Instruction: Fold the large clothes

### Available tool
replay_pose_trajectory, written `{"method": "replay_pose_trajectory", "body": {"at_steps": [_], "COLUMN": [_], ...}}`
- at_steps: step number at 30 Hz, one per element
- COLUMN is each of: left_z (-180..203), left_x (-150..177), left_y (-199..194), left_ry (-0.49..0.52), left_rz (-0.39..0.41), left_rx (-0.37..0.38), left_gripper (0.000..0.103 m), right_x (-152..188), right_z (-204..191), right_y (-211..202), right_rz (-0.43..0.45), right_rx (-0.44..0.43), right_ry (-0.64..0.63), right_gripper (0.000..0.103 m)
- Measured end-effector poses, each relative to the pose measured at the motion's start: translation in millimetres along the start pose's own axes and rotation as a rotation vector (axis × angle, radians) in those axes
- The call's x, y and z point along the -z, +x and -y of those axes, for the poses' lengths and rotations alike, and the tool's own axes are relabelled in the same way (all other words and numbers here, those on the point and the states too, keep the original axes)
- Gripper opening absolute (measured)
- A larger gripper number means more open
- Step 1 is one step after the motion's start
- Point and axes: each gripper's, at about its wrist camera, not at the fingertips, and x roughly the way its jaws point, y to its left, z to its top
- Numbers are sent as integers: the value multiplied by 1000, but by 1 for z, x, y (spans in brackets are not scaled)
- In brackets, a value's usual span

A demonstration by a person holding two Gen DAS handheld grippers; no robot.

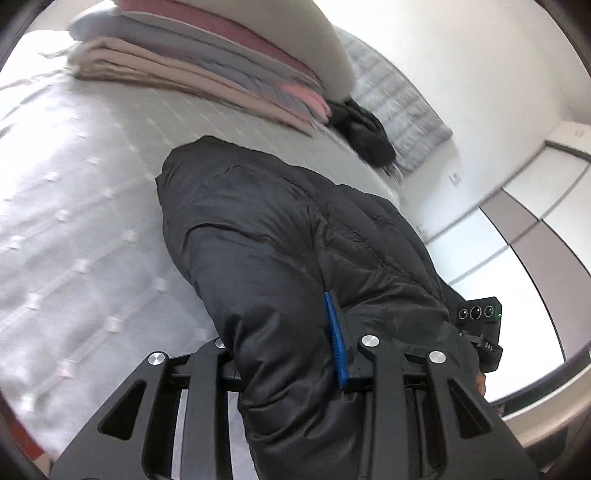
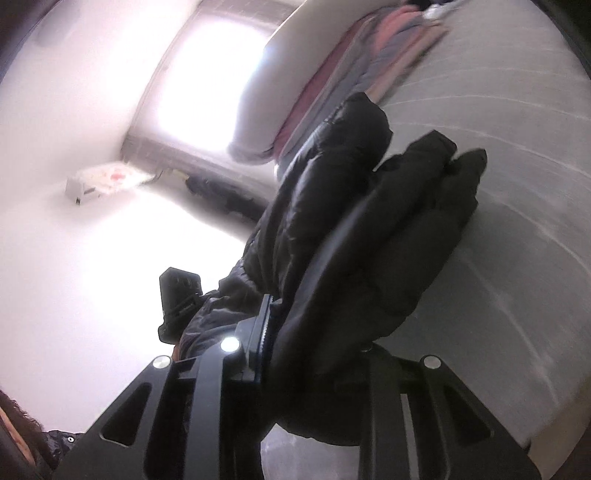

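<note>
Both hand-held grippers are clamped on the same black padded jacket (image 1: 295, 236): the left hand-held gripper (image 1: 288, 354) has a thick roll of the jacket pinched between its fingers, one blue pad (image 1: 335, 338) pressed into the fabric, and the right hand-held gripper (image 2: 314, 350) grips another bunch of it, with the puffy quilted panels standing up past its fingers. The jacket hangs from the two grips over the near edge of the bed (image 1: 74, 206), its far part resting on or just above the pale quilted cover; the blur makes it hard to say which. Further up the bed sits a stack of folded clothes (image 1: 207, 81) in beige, grey and pink, with a white pillow (image 1: 280, 26) on top of it, and beside that stack lies another dark garment (image 1: 365, 136), bunched and not folded. Judging from this, several pieces are already done, and the jacket is in the middle of its turn: it looks doubled over itself in the right wrist view, but no neat fold is set down yet. What seems left is to lay it flat, finish the folds, and then deal with the dark garment by the stack.
</note>
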Motion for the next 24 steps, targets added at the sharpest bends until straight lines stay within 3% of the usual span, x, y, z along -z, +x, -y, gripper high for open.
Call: {"method": "replay_pose_trajectory", "body": {"at_steps": [4,6,9,10,12,14,19,24], "left_z": [-49,-84,-131,-150,-173,-187,-198,-210], "left_x": [-3,4,22,31,43,43,34,23], "left_y": [-36,-41,-30,-28,-29,-37,-46,-29], "left_ry": [-44,-96,-198,-243,-314,-374,-419,-458], "left_rz": [40,1,-82,-98,-90,-67,-41,-77], "left_rx": [-58,-84,-78,-48,17,28,154,177], "left_gripper": [28,28,40,48,55,69,78,81], "right_x": [-5,2,22,25,25,21,12,25], "right_z": [2,15,35,38,37,42,54,58], "right_y": [62,95,126,126,116,105,105,119], "right_rz": [-128,-220,-361,-372,-358,-298,-276,-330], "right_rx": [9,49,119,116,80,52,15,35], "right_ry": [-2,30,89,101,125,182,282,309], "right_gripper": [26,29,43,52,59,85,92,94]}}
